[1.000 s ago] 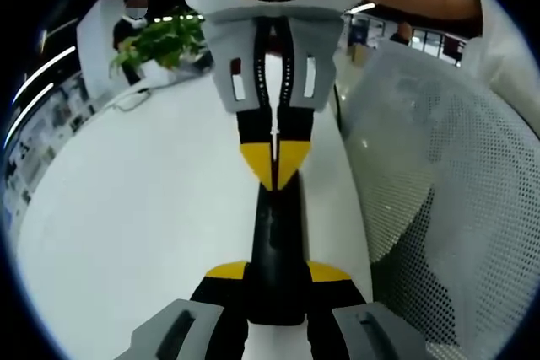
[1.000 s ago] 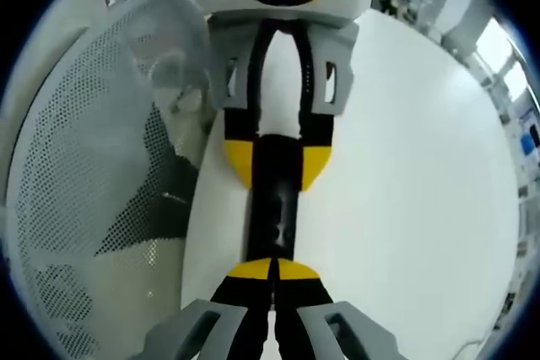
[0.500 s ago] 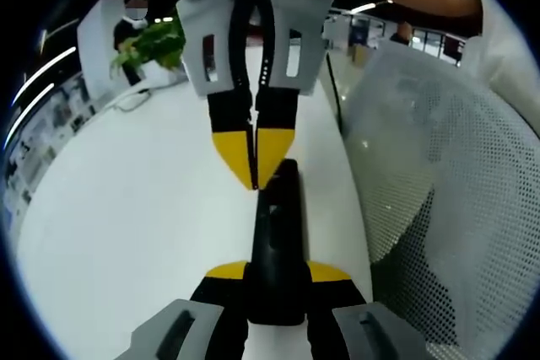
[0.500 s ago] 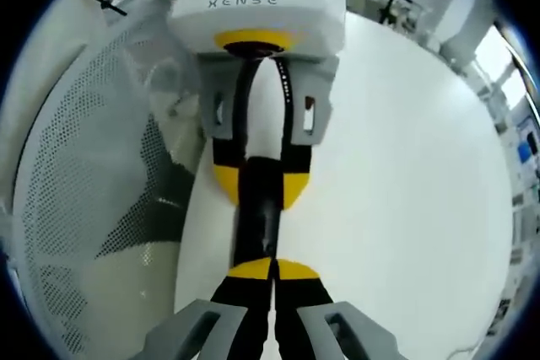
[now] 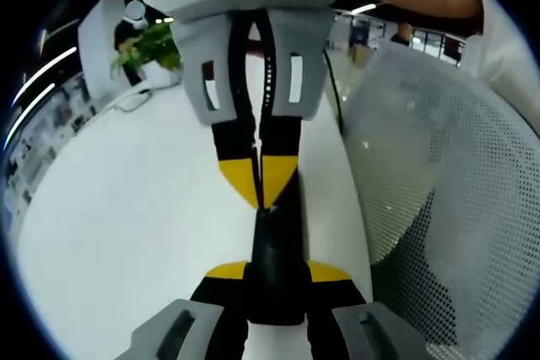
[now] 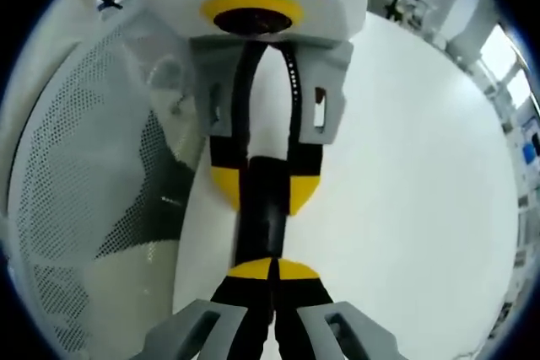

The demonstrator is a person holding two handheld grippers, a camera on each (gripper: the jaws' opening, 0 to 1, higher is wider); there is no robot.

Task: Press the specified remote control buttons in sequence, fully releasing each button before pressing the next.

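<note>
Nearest in the left gripper view, the left gripper (image 5: pixel 274 280) is clamped around the near end of the black remote control (image 5: pixel 274 259), held above the white desk (image 5: pixel 126 233). Further along it, the right gripper (image 5: pixel 260 196), jaws closed together and empty, appears to touch its yellow tip to the remote's face. I judge a button press is underway, calling next for a full lift-off; the buttons are hidden, and contact is hard to confirm.
</note>
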